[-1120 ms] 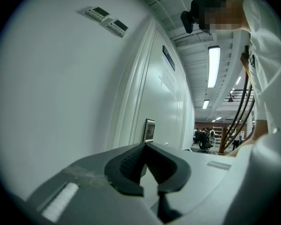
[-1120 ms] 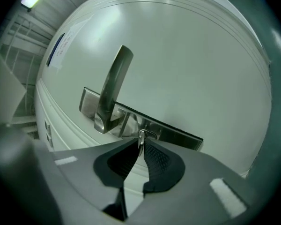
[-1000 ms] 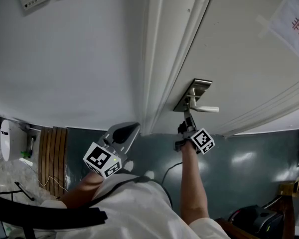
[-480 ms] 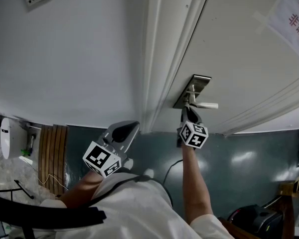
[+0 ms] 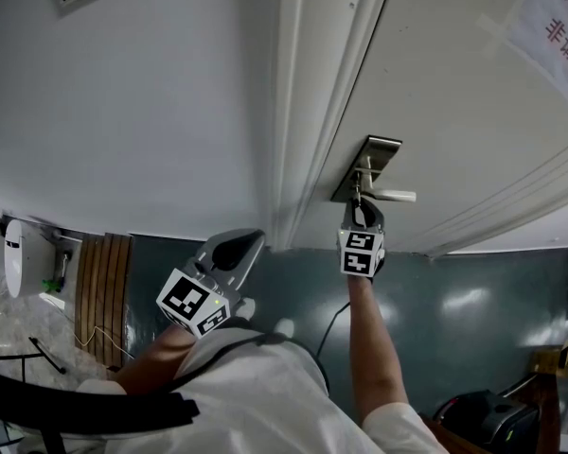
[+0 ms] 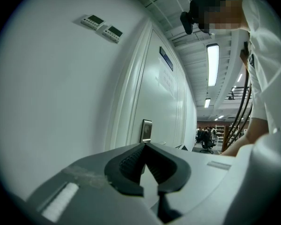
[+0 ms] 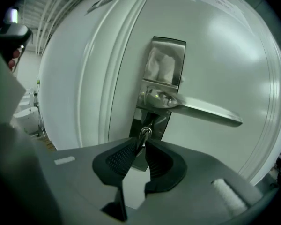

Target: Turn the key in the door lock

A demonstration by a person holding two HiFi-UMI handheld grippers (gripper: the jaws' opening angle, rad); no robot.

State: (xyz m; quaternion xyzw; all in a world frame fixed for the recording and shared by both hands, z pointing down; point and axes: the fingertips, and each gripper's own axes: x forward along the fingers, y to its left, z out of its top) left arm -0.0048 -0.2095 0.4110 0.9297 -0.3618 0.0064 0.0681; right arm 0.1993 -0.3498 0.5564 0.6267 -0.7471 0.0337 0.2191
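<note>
The right gripper (image 5: 359, 208) points at the door lock plate (image 5: 369, 159).

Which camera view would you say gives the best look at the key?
The right gripper view: the key sits close up under the door handle, between the jaws of the right gripper, which have just been opening. The head view shows only a speck above that gripper. The left gripper view shows no key.

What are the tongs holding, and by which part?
The right tongs pinch the key by its head, jaws just easing open; left tongs hold nothing.
</note>
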